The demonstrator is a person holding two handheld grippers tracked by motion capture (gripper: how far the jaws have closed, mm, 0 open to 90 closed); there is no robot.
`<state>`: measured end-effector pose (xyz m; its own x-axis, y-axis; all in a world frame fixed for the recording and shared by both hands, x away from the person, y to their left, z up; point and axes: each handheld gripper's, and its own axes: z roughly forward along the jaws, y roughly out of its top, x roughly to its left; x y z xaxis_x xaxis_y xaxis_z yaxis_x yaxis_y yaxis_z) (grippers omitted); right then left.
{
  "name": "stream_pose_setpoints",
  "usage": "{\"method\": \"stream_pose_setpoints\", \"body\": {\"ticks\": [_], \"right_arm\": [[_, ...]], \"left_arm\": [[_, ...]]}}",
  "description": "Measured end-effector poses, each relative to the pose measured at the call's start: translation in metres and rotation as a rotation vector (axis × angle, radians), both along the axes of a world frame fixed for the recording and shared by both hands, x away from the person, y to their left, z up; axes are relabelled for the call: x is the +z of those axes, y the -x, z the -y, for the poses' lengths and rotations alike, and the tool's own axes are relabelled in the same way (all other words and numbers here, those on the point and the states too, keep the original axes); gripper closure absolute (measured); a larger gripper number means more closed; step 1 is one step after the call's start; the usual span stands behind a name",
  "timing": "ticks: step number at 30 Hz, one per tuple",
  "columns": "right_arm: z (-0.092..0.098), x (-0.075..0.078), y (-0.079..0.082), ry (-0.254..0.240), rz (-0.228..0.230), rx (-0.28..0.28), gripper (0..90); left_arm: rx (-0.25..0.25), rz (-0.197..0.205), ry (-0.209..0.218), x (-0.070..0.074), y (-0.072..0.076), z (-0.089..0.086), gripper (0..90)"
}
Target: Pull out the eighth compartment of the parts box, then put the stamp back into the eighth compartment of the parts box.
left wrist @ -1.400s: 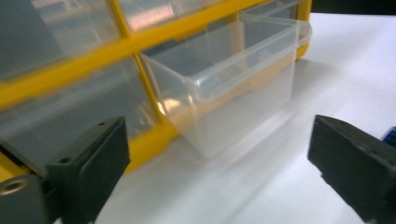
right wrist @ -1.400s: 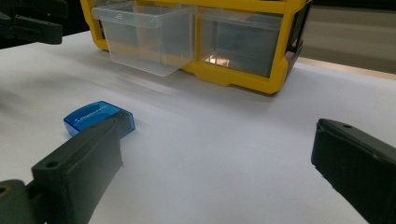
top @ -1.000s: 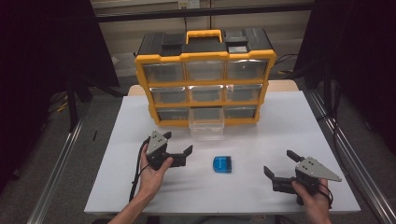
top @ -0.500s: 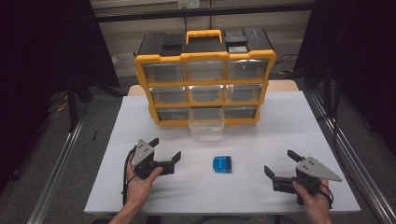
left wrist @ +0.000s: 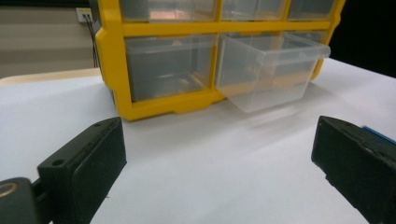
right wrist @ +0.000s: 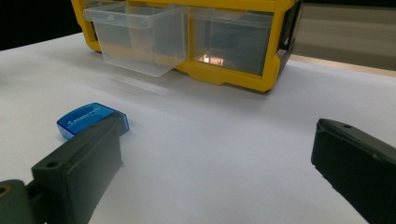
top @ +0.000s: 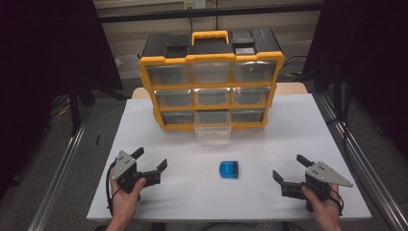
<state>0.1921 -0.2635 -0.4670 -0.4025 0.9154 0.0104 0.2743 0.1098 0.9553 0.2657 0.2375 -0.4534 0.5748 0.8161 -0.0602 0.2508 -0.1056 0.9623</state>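
The small blue case lies flat on the white table, between the two grippers and touching neither, just in front of the clear drawer pulled out of the yellow organizer. The left gripper and right gripper both rest near the table's front edge with jaws spread wide, holding nothing

The blue case bears white print (too small to read).

Bare table lies between my grippers; only the blue case interrupts it. At 12 o'clock, the organizer and its pulled-out drawer block passage.
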Motion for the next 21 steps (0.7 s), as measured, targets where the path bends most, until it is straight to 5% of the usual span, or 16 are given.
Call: {"method": "stream_pose_setpoints", "body": {"ticks": [6, 18, 21], "right_arm": [[0.001, 0.0, 0.002, 0.001, 0.002, 0.004, 1.6], [0.001, 0.0, 0.001, 0.003, 0.001, 0.003, 1.6], [0.001, 0.0, 0.001, 0.004, 0.0, 0.0, 1.6]], "left_arm": [[0.043, -0.023, 0.033, -0.002, 0.009, -0.011, 3.7], [0.016, -0.05, 0.033, -0.002, 0.001, -0.01, 3.6], [-0.019, -0.083, 0.045, -0.004, -0.003, -0.011, 4.0]]}}
